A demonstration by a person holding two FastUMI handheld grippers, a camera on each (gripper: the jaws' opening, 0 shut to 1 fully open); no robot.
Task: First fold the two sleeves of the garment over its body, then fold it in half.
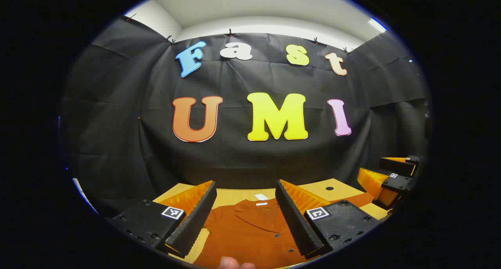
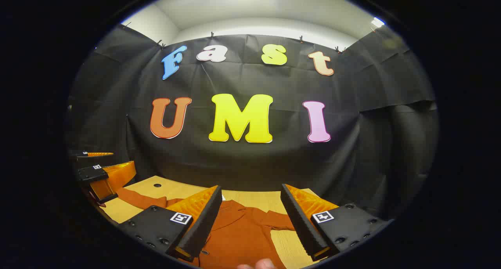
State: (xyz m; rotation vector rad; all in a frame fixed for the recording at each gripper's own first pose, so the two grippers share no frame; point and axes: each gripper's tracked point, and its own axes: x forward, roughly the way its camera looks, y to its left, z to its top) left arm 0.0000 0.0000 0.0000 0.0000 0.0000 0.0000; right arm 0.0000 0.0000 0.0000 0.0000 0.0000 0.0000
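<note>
The garment (image 1: 250, 230), a rust-coloured buttoned shirt with a collar, is lying flat on the table (image 1: 235, 196) at the bottom centre of the left gripper view, collar toward the back wall and a white tag showing at the neck. Judging by how it is spread, the task is barely beginning: in the right gripper view one sleeve (image 2: 143, 200) is reaching out toward the lower left and the other sleeve (image 2: 280, 222) is stretching out to the right, so neither is lying over the body and the fold in half is not yet done. The left hand-held gripper (image 1: 245, 210) is hovering above the chest with its jaws standing wide apart and gripping nothing; the right hand-held gripper (image 2: 250, 216) is likewise gaping wide over the shirt, holding nothing. Both sleeve folds and the final fold are probably all left to do. The table is a pale wooden top with a small dark hole (image 1: 329, 188) near its far edge. Black cloth (image 1: 117, 116) is draping the booth behind, under a white ceiling (image 1: 254, 6) with a light at the upper right.
</note>
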